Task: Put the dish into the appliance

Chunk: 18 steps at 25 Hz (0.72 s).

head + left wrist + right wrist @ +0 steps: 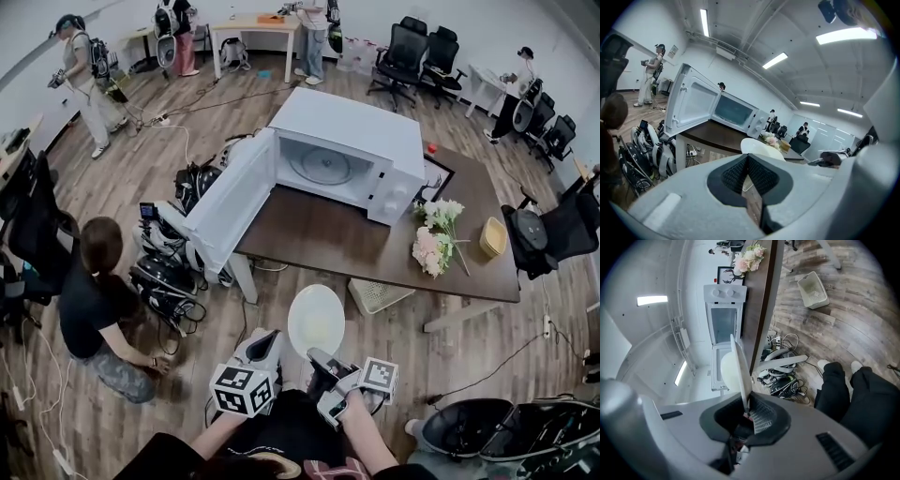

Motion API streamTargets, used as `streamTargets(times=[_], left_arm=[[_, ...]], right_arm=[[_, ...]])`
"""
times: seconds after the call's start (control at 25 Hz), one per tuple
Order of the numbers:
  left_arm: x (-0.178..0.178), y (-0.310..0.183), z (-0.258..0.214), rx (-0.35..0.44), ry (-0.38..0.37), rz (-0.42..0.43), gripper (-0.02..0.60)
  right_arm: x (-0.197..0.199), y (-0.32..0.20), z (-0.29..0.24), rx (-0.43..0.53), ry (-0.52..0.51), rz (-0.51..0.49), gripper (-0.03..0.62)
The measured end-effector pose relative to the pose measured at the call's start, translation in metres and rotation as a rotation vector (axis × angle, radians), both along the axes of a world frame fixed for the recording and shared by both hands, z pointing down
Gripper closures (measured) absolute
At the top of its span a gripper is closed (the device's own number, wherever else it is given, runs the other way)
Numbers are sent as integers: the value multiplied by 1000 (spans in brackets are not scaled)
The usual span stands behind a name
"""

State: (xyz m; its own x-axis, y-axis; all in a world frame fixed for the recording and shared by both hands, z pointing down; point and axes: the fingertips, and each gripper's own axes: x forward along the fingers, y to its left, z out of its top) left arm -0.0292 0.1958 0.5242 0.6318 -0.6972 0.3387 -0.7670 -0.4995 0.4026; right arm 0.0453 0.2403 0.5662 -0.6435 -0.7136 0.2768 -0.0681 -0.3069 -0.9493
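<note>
Dish (316, 319) pinched by rim in closed right tongs (746, 412), airborne short of bench (319, 239) near edge; left tongs (747, 156) pressed together, empty. Risk: thin edge grip slipping, or rim clipping open microwave (375, 131) door (228, 204).

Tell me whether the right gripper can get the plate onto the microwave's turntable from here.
Probably, after moving closer: the right gripper holds the plate short of the table, but the microwave door stands wide open and the turntable is bare.
</note>
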Motion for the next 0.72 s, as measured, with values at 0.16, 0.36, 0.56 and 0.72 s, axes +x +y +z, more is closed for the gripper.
streamTargets(times=[0.16,0.36,0.56,0.72], left_arm=[[5,-32,3,6,8,5,572],[11,-84,-1,23,10,31,572],[8,-143,-8,29,16,50,572],[9,-177,-15,34,16,89,572]], right_arm=[[3,-30,1,10,3,9,554],[6,-82,-4,17,-2,42,554],[4,-138,-9,24,0,66,554],[-1,-171,-17,20,-3,100,553]])
